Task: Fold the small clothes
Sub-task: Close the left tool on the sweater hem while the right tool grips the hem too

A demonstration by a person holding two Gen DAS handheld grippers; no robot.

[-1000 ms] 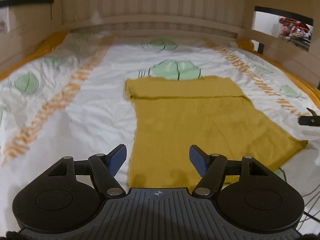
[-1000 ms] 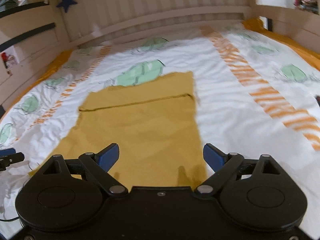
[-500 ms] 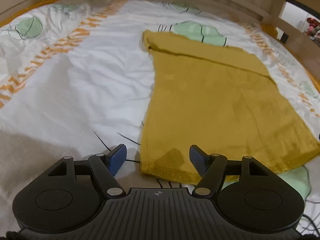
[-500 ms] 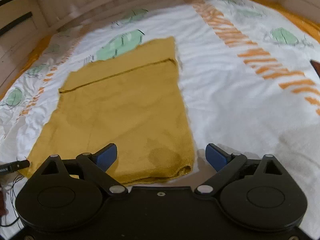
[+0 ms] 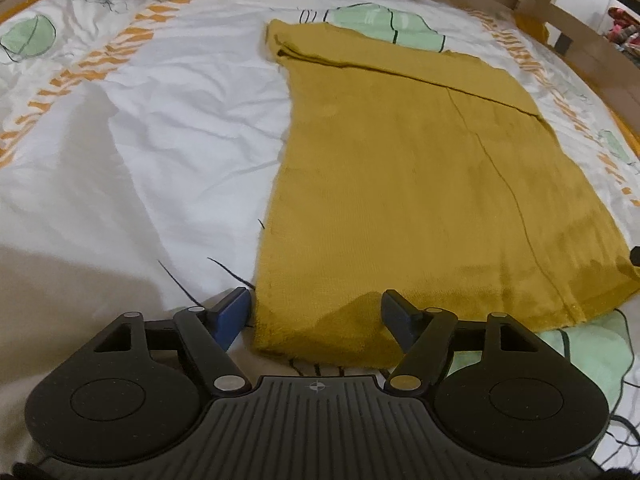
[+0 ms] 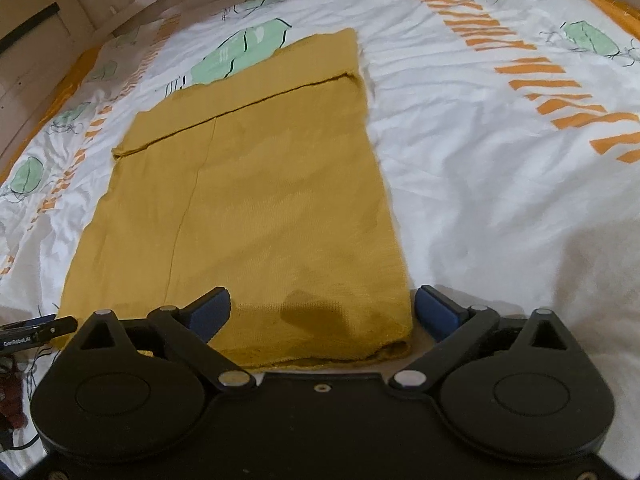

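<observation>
A mustard yellow knit garment lies flat on the bed, its far end folded over as a band. It also shows in the right wrist view. My left gripper is open, low over the garment's near left corner, one finger on each side of that corner. My right gripper is open, low over the near right corner, which lies between its fingers. The tip of the left gripper shows at the left edge of the right wrist view.
The bed has a white sheet with green leaf prints and orange stripes. A wooden slatted bed frame runs along the far side and right. Thin black cables lie near the front right.
Both grippers have dropped and tilted down towards the garment's near edge. The near corners now lie between the open fingers. The garment has not moved.
</observation>
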